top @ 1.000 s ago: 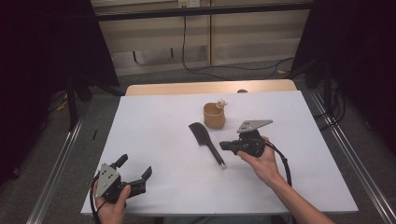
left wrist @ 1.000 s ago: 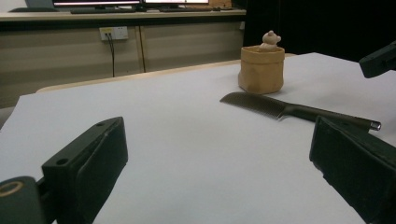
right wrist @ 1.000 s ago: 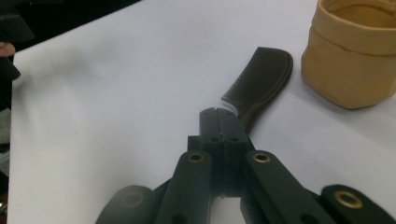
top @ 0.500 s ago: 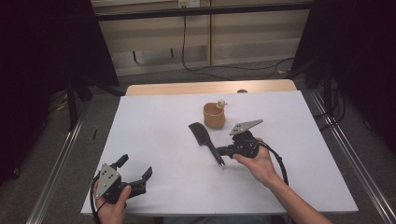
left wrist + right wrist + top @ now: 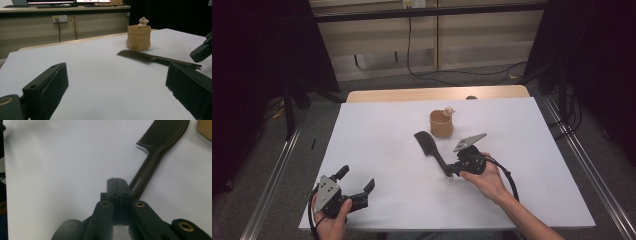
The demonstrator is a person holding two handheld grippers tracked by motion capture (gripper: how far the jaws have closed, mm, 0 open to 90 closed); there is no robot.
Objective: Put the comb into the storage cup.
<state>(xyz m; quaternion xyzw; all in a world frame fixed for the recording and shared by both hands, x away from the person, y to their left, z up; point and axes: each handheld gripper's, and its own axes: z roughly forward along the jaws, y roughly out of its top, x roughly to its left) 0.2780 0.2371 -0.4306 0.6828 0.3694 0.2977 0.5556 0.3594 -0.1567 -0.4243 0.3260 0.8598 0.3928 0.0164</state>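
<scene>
Comb: the black comb (image 5: 431,149) lies flat on the white table (image 5: 377,140), its handle end just ahead of the right gripper (image 5: 451,172) and slightly to one side of its tip.
Right gripper: jaws pressed together with nothing between them; in the right gripper view (image 5: 117,185) the handle runs beside the closed tip, not inside it.
Change: over the last second this gripper has dropped from above the handle to its end.
Meaning: probably a pick-up approach, but the jaws must open first.
Left gripper: the left gripper (image 5: 360,192) is spread wide, empty, well apart from the comb.
Cup: a tan cup (image 5: 441,123) stands beyond the comb's teeth.
</scene>
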